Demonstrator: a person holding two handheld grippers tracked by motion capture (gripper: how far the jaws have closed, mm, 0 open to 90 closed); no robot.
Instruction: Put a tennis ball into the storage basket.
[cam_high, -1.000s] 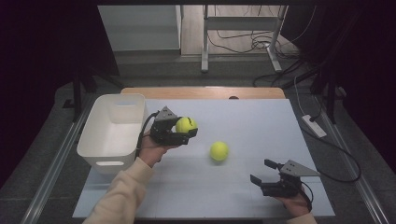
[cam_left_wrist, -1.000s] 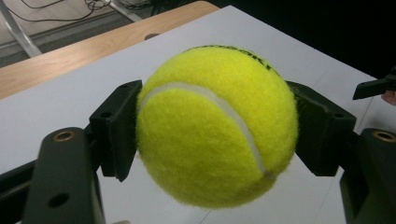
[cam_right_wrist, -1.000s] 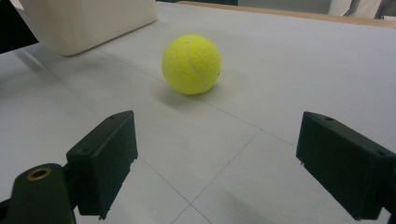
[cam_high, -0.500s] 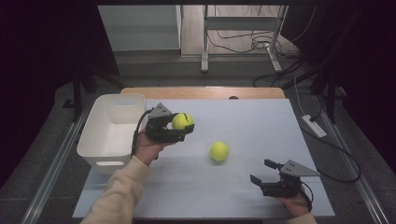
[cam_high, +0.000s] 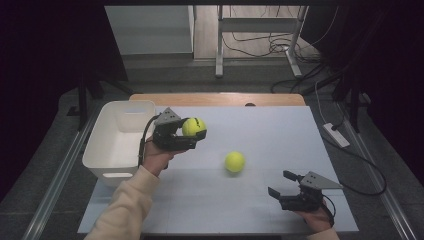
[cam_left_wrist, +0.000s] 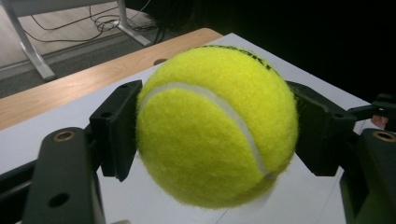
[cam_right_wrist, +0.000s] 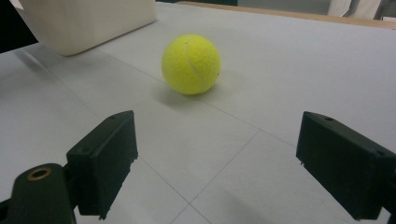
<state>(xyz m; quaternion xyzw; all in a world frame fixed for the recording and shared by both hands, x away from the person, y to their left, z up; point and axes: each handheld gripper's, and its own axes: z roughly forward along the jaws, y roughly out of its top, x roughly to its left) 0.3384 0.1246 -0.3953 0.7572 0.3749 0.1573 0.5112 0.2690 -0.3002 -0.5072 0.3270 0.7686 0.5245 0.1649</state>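
Two balls are in play, and both should handle alike: light, springy, felt-covered, so the nap gives the pads some bite and slipping is unlikely, while a round shape rolls at the slightest nudge; nothing here looks fragile. Nearest the person, the right tool (cam_high: 285, 186) rests low on the tabletop (cam_high: 280, 130) with its jaws spread wide and nothing between them; seen along those jaws, the loose ball (cam_right_wrist: 191, 64) lies ahead on the bare surface, well apart from the pads (cam_right_wrist: 106, 161); the best hold would likely be across its widest girth, pads on opposite sides, since a pinch above or below that line would squeeze it out. Farther off, the left tool (cam_high: 194, 134) is clamped on the held ball (cam_left_wrist: 217, 126), one pad on each flank at about the middle, the felt slightly pressed in; that grip looks sound; in the high view the ball is lifted clear of the tabletop, just beside the bin (cam_high: 119, 131). Beyond and to the left stands that white bin, empty as far as can be seen; a drop from low height seems wise, because a ball of this kind will bounce.
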